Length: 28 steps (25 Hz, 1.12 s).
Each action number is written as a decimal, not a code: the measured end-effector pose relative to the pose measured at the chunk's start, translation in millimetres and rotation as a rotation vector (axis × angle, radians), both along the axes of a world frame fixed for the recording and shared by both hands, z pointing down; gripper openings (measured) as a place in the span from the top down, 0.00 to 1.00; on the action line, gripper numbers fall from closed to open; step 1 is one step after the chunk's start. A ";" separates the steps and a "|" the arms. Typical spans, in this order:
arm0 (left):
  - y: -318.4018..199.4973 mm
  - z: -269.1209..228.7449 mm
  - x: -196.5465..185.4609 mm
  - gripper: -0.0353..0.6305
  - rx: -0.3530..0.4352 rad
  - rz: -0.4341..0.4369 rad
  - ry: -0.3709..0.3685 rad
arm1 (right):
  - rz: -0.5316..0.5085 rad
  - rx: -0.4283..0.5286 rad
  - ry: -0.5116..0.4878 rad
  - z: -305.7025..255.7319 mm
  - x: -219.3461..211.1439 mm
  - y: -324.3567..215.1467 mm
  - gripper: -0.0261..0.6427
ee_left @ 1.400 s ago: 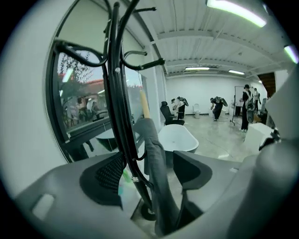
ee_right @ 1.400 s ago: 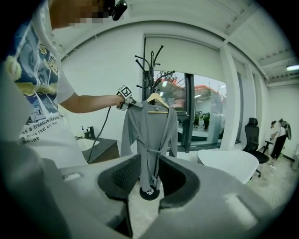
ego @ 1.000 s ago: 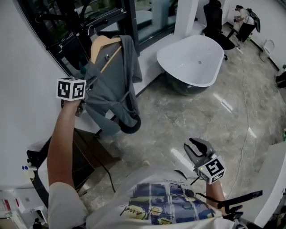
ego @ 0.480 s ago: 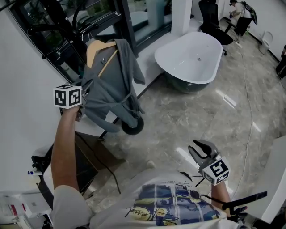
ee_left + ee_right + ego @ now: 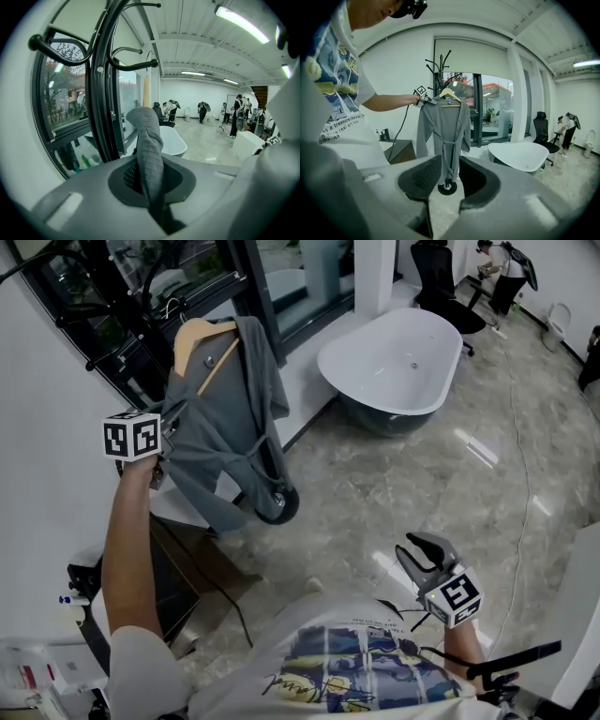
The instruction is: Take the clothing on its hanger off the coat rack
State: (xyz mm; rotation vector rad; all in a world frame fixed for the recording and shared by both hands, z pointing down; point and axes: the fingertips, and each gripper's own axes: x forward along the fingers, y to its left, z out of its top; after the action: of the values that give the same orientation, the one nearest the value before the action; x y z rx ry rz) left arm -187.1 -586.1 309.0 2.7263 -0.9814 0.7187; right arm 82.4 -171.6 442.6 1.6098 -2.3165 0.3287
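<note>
A grey robe (image 5: 230, 418) hangs on a wooden hanger (image 5: 199, 332) from a hook of the black coat rack (image 5: 150, 298). My left gripper (image 5: 165, 432) is raised at the robe's shoulder, shut on a fold of the grey cloth (image 5: 149, 150) that runs up between its jaws. In the left gripper view the rack's pole (image 5: 104, 79) stands close on the left, and the hanger (image 5: 146, 91) shows edge-on. My right gripper (image 5: 419, 554) hangs low by my torso, open and empty. Its view shows the whole robe (image 5: 443, 124), the hanger (image 5: 450, 95), the left gripper (image 5: 423, 96) and the rack's round base (image 5: 447, 188).
A white bathtub (image 5: 398, 357) stands right of the rack on the marble floor, with a black office chair (image 5: 450, 282) behind it. A dark window frame (image 5: 253, 287) lies behind the rack. A dark cabinet (image 5: 183, 563) and a cable sit under my left arm. Several people stand far off.
My left gripper has risen slightly and drawn left with the cloth. The robe's lower part has swung in toward the rack's base. The right gripper has barely moved.
</note>
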 end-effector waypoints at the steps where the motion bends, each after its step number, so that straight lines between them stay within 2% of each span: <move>1: 1.8 -2.9 1.6 0.93 0.004 -0.002 0.002 | 0.003 -0.002 0.004 0.5 4.1 2.8 0.78; 9: 25.3 -6.9 29.0 0.93 0.010 0.002 -0.014 | 0.025 -0.013 0.007 4.7 35.0 38.2 0.78; 13: 47.7 -11.0 45.1 0.93 0.000 0.008 0.013 | 0.025 -0.012 -0.004 8.9 50.3 55.3 0.78; 16: 64.9 -15.6 54.9 0.93 0.024 0.014 0.007 | 0.018 -0.001 -0.011 11.0 60.1 64.2 0.78; 28: 190.2 -8.1 78.5 0.93 0.039 0.085 0.024 | -0.051 -0.009 0.000 19.5 83.3 90.1 0.79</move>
State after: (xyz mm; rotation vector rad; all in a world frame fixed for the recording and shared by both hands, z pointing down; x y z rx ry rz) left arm -108.6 -395.9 300.9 2.8181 -0.8884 0.6859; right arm 165.6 -81.5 462.1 1.5428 -2.3482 0.3269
